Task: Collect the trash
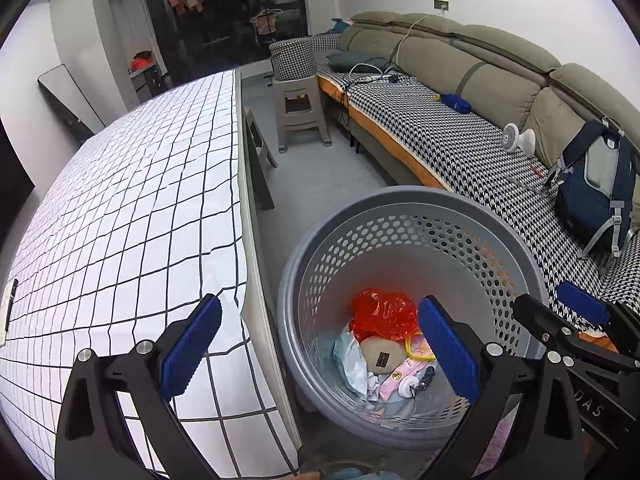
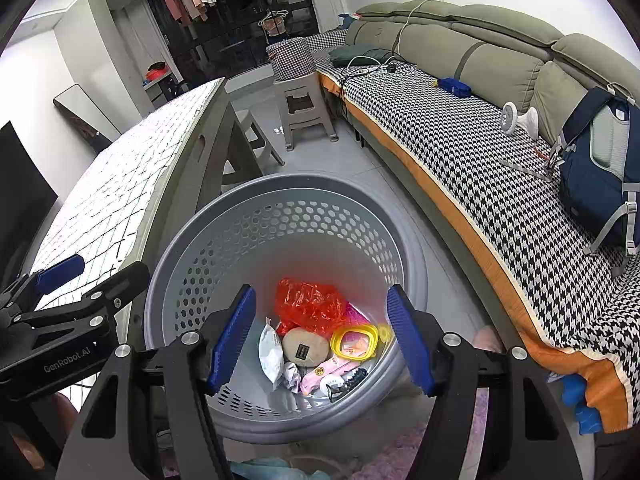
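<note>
A grey perforated basket (image 1: 404,208) stands on the floor between the table and the sofa; it also shows in the right wrist view (image 2: 280,188). Inside lie a red plastic bag (image 1: 384,314) (image 2: 310,306), a beige pouch (image 2: 304,346), a yellow ring-shaped piece (image 2: 354,342), a white wrapper (image 2: 270,354) and a pink packet (image 2: 332,372). My left gripper (image 1: 320,354) is open and empty, above the basket's left rim and the table edge. My right gripper (image 2: 322,338) is open and empty, right over the basket.
A table with a white grid cloth (image 1: 120,220) is at the left. A sofa with a houndstooth cover (image 1: 460,148) runs along the right, bearing a blue backpack (image 1: 596,184), a white fan (image 1: 518,140) and cables. A grey stool (image 1: 300,112) stands behind.
</note>
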A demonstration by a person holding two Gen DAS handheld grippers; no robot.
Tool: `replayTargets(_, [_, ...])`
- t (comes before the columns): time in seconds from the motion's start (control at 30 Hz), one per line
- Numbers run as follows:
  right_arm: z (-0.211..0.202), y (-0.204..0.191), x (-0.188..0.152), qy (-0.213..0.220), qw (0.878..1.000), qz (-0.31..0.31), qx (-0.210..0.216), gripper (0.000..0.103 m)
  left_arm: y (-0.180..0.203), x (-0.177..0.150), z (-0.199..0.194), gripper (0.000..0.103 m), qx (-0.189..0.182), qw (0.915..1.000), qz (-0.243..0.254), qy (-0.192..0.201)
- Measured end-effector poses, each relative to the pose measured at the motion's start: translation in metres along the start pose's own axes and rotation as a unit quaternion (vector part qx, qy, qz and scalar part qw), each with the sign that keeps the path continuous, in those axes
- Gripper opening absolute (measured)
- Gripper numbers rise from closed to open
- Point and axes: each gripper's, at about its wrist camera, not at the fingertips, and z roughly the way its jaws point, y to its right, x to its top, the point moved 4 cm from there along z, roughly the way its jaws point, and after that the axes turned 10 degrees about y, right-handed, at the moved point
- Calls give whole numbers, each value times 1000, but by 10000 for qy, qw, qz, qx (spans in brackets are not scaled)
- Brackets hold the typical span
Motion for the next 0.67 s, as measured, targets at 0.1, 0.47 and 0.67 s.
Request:
replayTargets(0.1, [0,0,0,-3,10000,-3,-4,65,0,-1,0,97,2,10000,0,1])
replayTargets(0.47, [-2,-1,2,-1,10000,-12,-1,65,-3,0,0,97,-3,10000,-47,0])
replayTargets(0.67, [-3,-2,3,6,10000,-10,3,65,-3,0,0,97,19,10000,-43,-11])
